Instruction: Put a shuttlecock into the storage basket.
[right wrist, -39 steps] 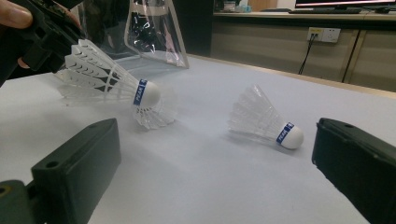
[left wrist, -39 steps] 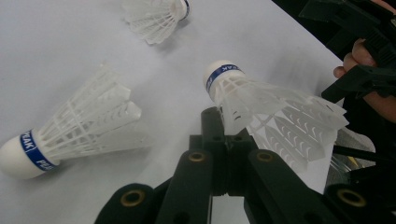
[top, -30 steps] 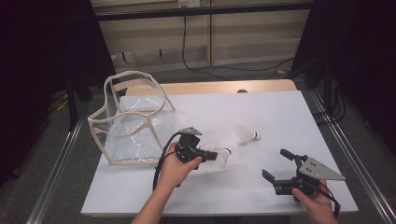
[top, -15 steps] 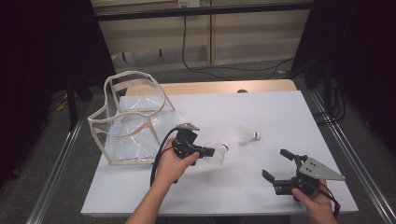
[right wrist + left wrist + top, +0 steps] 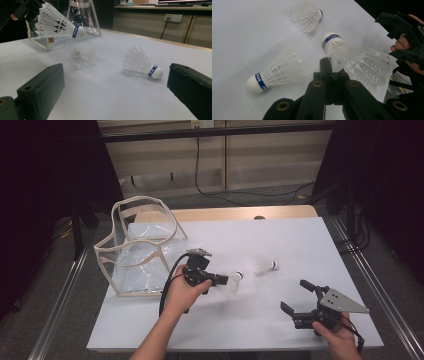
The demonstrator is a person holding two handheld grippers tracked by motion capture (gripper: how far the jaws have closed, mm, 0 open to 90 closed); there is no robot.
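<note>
- The left hand-held gripper (image 5: 220,280) has its jaws closed on the feather skirt of a white plastic shuttlecock with a blue band round its cork (image 5: 352,57), holding it clear of the white table (image 5: 280,245). In the left gripper view the skirt is pinched near its edge and the cork points away from the jaws.
- The step in hand looks like the carry: one shuttlecock picked up, not yet put anywhere.
- The likely goal is the clear plastic bag with a cream-coloured frame (image 5: 142,252), standing open-topped at the table's left side, just beside the left hand.
- The next move calls for swinging the held shuttlecock leftward over the bag's rim, clearing the frame, and only then letting go; the grip on the thin skirt is light, so a quick swing could shake it loose.
- Two more shuttlecocks lie on the table: a second white one with a blue band (image 5: 142,63) on its side, and a third white shuttlecock (image 5: 81,57) lying with its cork toward the right gripper's camera. They are near each other but apart.
- The right hand-held gripper (image 5: 297,300) rests low at the table's near right with jaws wide and nothing between them, aimed toward those two; it seems ready to take the banded one.
</note>
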